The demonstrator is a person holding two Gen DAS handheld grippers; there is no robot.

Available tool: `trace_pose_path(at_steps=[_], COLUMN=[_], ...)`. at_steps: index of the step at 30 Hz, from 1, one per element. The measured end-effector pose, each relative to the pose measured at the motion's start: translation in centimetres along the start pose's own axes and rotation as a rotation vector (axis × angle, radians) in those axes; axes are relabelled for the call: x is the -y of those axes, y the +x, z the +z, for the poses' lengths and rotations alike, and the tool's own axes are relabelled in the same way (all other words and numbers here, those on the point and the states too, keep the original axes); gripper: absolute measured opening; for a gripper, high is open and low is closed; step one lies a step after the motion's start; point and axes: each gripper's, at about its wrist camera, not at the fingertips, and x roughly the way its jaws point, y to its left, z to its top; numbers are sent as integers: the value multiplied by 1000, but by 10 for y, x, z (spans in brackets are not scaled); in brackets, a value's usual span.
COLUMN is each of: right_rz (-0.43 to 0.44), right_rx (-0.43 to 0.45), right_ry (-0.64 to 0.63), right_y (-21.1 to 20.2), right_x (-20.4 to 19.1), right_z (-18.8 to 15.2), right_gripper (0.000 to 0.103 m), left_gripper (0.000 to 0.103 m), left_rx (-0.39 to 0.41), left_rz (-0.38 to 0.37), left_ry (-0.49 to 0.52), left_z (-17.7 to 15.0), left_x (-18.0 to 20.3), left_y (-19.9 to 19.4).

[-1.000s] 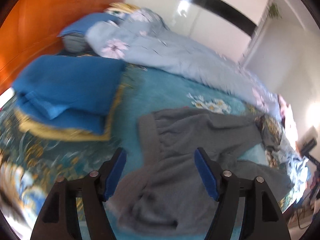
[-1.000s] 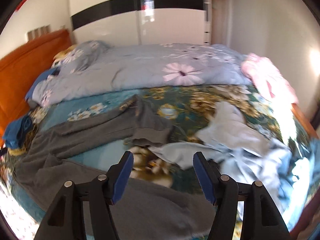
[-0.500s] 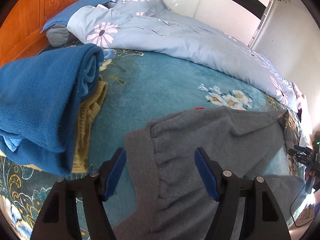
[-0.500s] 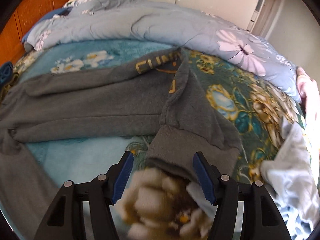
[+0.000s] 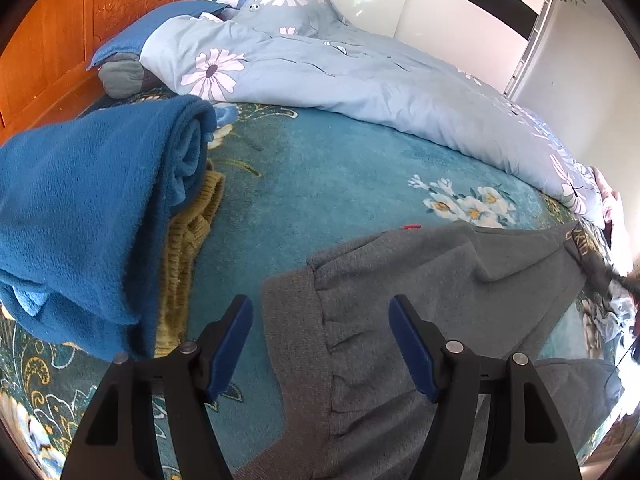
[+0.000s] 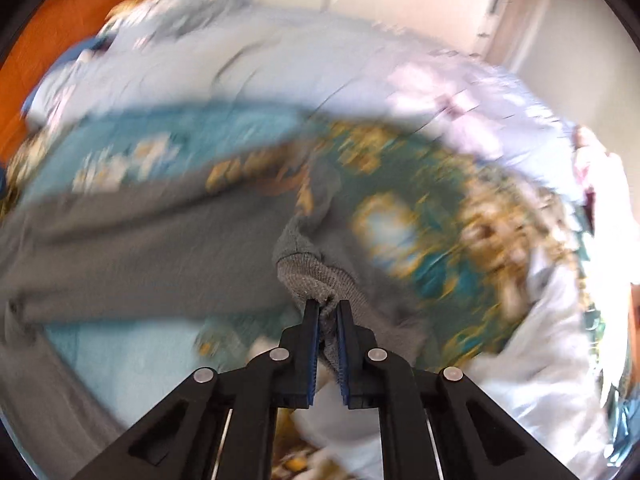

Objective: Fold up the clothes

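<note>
Right gripper clamped on ribbed cuff of grey sweatshirt. Left gripper spread wide above its hem, beside folded blue fleece on bed.

Gold lettering is seen on the gray sweatpants, at the far leg in the left wrist view; not legible. In the right wrist view it is blurred.
</note>
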Motion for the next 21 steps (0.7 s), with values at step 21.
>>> trace_pose_path(at_steps=[21], right_rz=[-178], right_rx=[9], right_ry=[262], right_y=[82], right_x=[93], right_z=[78], right_gripper=[5], left_gripper=[72], left_rx=[-42], left_rz=[97], left_ry=[60], left_z=[20], left_x=[-1], left_y=[32])
